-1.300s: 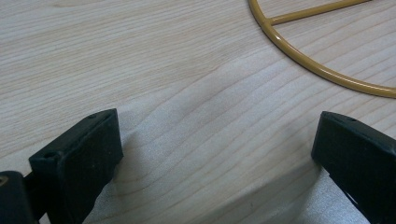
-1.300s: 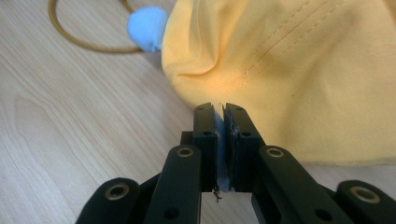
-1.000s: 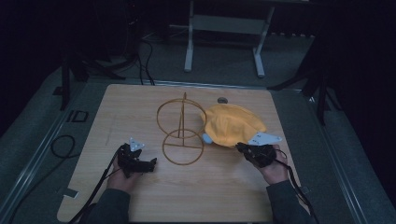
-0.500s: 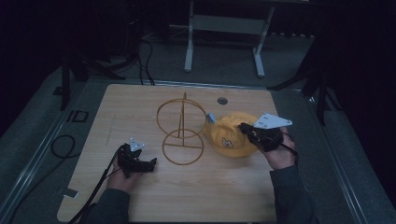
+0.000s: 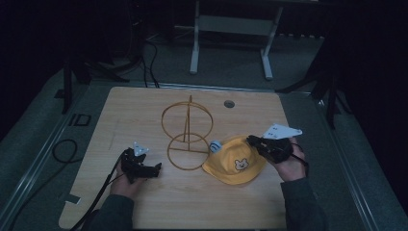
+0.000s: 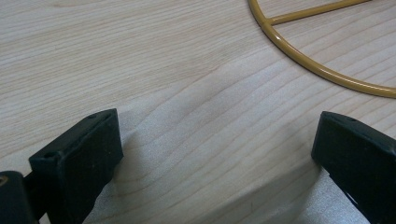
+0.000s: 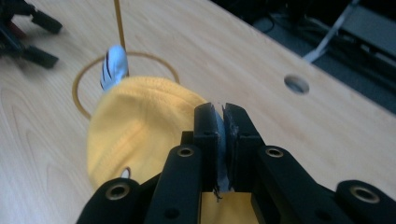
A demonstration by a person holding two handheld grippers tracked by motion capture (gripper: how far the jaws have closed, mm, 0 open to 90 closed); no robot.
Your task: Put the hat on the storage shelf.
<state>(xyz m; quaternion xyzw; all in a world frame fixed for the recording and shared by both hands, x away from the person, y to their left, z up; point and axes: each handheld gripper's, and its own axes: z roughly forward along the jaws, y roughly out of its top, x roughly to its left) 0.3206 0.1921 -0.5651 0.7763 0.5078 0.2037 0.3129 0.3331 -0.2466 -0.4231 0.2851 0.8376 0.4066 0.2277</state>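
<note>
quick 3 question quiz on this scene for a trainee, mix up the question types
1. True or false: the left hand-held gripper is shut on the wire stand.
2. Multiple choice: what is the right hand-held gripper clamped on? A) the stand's upright rod B) the edge of the yellow hat C) a cable
3. Fill in: the hat's front shows a small ____ face.

Key
1. False. Its jaws stand wide apart over bare table, with the stand's base ring beyond them.
2. B. The jaws are closed together on a thin layer at the hat's edge.
3. Bear.
</note>
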